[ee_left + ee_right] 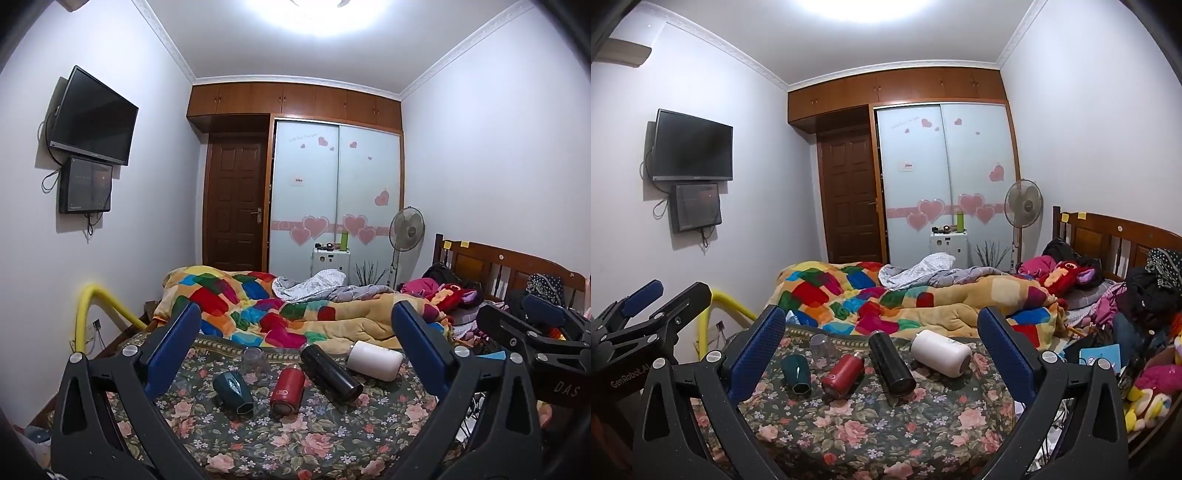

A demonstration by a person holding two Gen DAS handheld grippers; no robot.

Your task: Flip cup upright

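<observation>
Five drinking vessels lie or stand on a floral bedspread [295, 443] in a bedroom, framed low in both wrist views by wide-open grippers that hold nothing. In the left wrist view, the left gripper [295, 354] has its blue-padded fingers [173, 350] spread to either side of the cluster, well short of it. The right gripper [882, 350] stands the same way in its own view, jaws fully parted and empty; its black frame also shows at the right edge of the left wrist view.

At centre frame, a clear glass cup [255, 360] rests mouth-down on the bedspread, at the back left of the group and just beside the dark teal cup [234, 393], which lies on its side. To the right of that lie a red flask [288, 387], a black flask [330, 373] and a white bottle [375, 360], all on their sides and close together. In the right wrist view the same row reads left to right: the teal cup [796, 373], glass cup [822, 345], red flask [844, 374], black flask [892, 363] and white bottle [942, 352].

Behind them a patchwork quilt [258, 299] is heaped across the bed. A television [92, 118] hangs on the wall at upper left, and a wardrobe [336, 192] with pink heart stickers fills the middle distance beside a standing fan [406, 229].
</observation>
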